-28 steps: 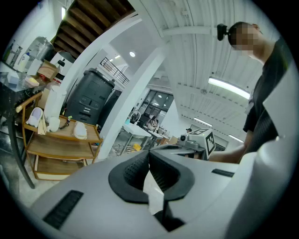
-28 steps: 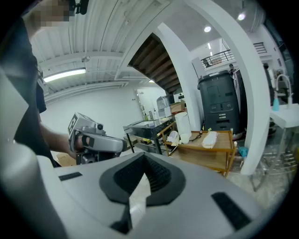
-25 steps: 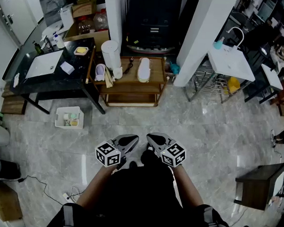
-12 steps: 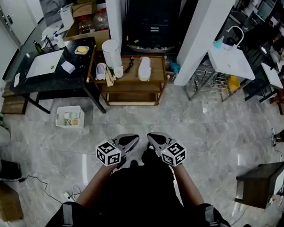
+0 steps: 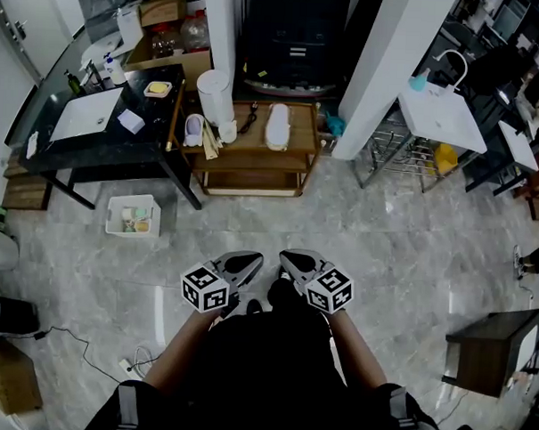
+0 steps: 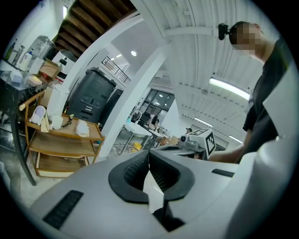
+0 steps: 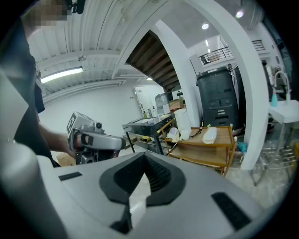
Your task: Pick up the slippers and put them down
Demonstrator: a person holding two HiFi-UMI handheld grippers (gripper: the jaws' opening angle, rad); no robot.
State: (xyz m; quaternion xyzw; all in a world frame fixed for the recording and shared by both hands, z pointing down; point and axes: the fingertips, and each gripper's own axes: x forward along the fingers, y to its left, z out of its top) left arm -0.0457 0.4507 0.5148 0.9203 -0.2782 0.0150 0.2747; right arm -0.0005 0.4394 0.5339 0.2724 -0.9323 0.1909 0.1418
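Slippers: white slipper (image 5: 277, 127), lilac slipper (image 5: 193, 131) on wooden shelf (image 5: 254, 150).
Claws: left claw (image 5: 246, 266), right claw (image 5: 291, 260) both closed, empty.
Risk: closed approach could knock one off.

The room is being lit brightly and evenly from overhead. In the head view, lamps are being mirrored as small white glare spots on the glossy grey marble floor (image 5: 402, 233). Soft shadows are being cast under the wooden two-shelf trolley (image 5: 250, 146) and the black tabletop (image 5: 120, 156). Straight lines are being bent toward the edges.

In both gripper views the picture is being squeezed into a circle with black corners. A long fluorescent ceiling tube (image 6: 229, 88) and a round recessed downlight (image 6: 133, 53) are being blown out to white. The near grey bodies of the left hand-held gripper (image 6: 149, 154) and the right hand-held gripper (image 7: 144, 157) are being rendered slightly soft.
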